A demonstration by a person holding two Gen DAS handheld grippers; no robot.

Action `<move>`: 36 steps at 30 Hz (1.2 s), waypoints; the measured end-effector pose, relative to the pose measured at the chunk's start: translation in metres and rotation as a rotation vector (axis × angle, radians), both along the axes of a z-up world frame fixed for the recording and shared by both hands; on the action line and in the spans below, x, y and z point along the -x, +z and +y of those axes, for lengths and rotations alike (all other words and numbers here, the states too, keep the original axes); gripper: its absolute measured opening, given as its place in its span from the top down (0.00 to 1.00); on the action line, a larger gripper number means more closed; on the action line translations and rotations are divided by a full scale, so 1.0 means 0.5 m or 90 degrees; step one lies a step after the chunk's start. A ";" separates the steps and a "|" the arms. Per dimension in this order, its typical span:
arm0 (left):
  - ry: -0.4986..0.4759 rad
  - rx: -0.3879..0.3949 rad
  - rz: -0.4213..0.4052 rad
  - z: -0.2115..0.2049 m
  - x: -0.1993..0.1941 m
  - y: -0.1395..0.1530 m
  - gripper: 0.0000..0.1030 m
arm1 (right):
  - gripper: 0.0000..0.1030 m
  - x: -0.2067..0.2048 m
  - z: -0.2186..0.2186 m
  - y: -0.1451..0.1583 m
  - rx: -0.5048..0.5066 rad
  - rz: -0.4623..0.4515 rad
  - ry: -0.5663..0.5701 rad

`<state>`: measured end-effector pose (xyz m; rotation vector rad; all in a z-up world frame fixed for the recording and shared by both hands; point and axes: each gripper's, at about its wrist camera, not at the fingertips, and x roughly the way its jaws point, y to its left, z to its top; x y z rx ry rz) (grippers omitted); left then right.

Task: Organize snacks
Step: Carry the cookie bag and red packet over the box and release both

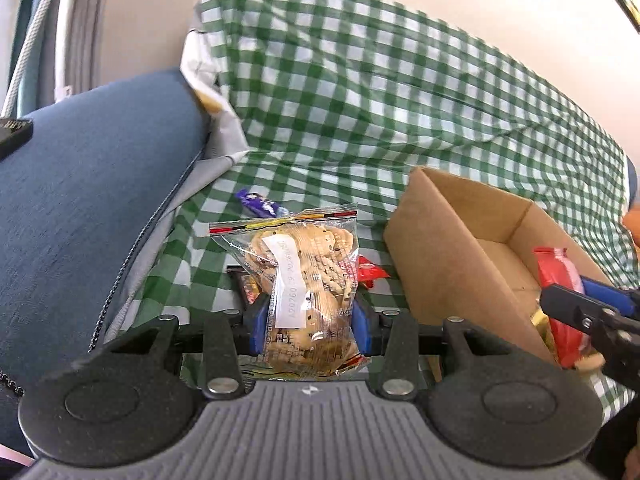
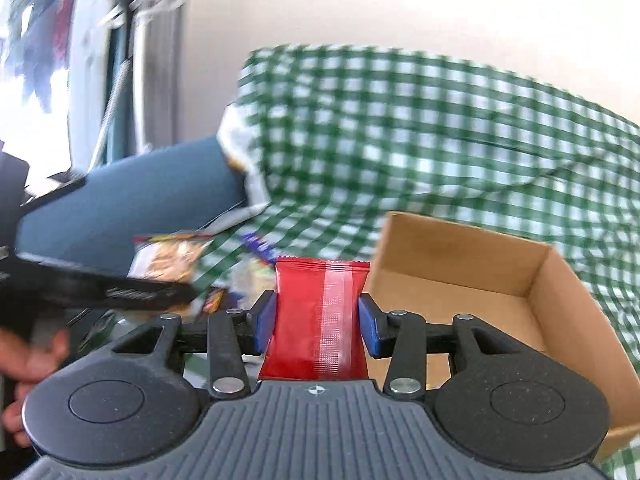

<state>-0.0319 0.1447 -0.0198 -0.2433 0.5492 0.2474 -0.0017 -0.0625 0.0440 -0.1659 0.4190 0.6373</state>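
While both claws are loaded, these lines run left to right across the scene.

Blue cushion [image 1: 92, 184]: plain fabric with no writing; a dark object at its far left edge is cut off by the frame.
Purple wrapper [image 1: 260, 204]: lies on the checked cloth [image 1: 360, 92] behind the cookie bag; its white lettering is too small to read.
Left claw [image 1: 307, 322]: closed on the cookie bag, blue pads pressing both sides.
Cookie bag [image 1: 308, 276]: clear plastic holding pale biscuits, with a black, red and yellow stripe along the top seal. A white sticker carries digits, roughly "20760", the rest unclear. Red print on the right side is unreadable. Its lower end is hidden behind the claw body.
Small red packet [image 1: 370, 272]: mostly hidden behind the cookie bag, near the box's left wall; any label is illegible.
Cardboard box [image 1: 460, 248]: open-topped and unprinted, sitting on the cloth; its right side is cut off in the left wrist view.
Right claw [image 2: 318, 322]: gripping the red snack pack, held above the box's near left corner.
Red snack pack [image 2: 320, 316]: only the back seam faces the camera, so no brand shows; its bottom is hidden.
Right wrist view, left side: motion blur smears the other snacks and a hand [image 2: 24, 364].
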 end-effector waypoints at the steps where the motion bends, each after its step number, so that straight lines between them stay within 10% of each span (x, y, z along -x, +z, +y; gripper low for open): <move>1: -0.005 -0.007 0.000 -0.006 0.002 0.000 0.55 | 0.56 -0.006 -0.014 -0.007 -0.016 0.009 -0.016; 17: -0.036 -0.039 -0.022 -0.104 -0.063 0.111 0.55 | 0.56 -0.071 -0.113 -0.011 -0.119 0.021 -0.125; 36: -0.195 -0.035 -0.087 -0.385 -0.255 0.234 0.55 | 0.56 -0.184 -0.279 -0.037 -0.183 0.033 -0.433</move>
